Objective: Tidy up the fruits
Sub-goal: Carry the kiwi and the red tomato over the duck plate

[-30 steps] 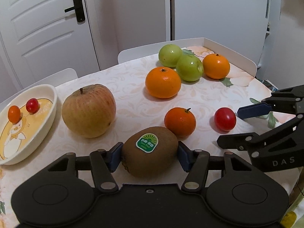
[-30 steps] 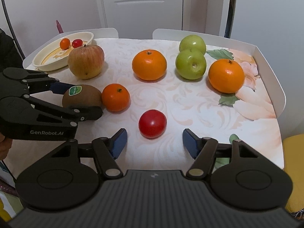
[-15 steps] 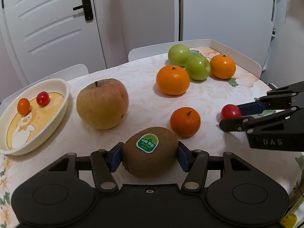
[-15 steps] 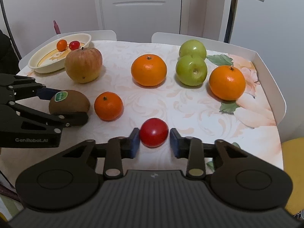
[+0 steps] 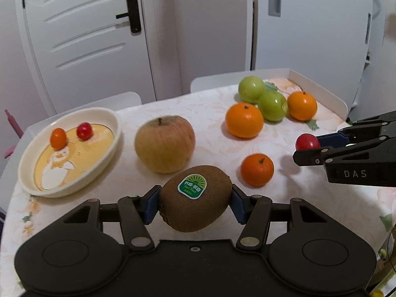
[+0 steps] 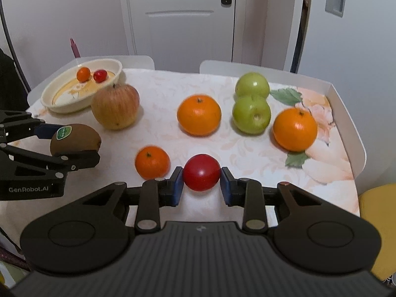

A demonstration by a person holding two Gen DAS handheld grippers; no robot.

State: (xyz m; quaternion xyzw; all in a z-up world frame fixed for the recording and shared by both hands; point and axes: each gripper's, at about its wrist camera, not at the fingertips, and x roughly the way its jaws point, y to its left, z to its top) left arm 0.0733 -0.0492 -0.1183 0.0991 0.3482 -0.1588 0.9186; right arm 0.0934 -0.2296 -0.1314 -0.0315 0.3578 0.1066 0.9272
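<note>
Where a second ago our right gripper [image 6: 201, 173] stood spread around the red tomato [image 6: 201, 172] on the tablecloth [image 6: 160, 99], it now pinches it at lower centre, lifted. Our left gripper [image 5: 195, 199] stays clamped on the kiwi [image 5: 195, 198], also raised, low in its frame.

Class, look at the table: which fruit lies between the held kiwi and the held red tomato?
The small orange, sitting on the tablecloth between kiwi and tomato; clearest in the right wrist view.
</note>
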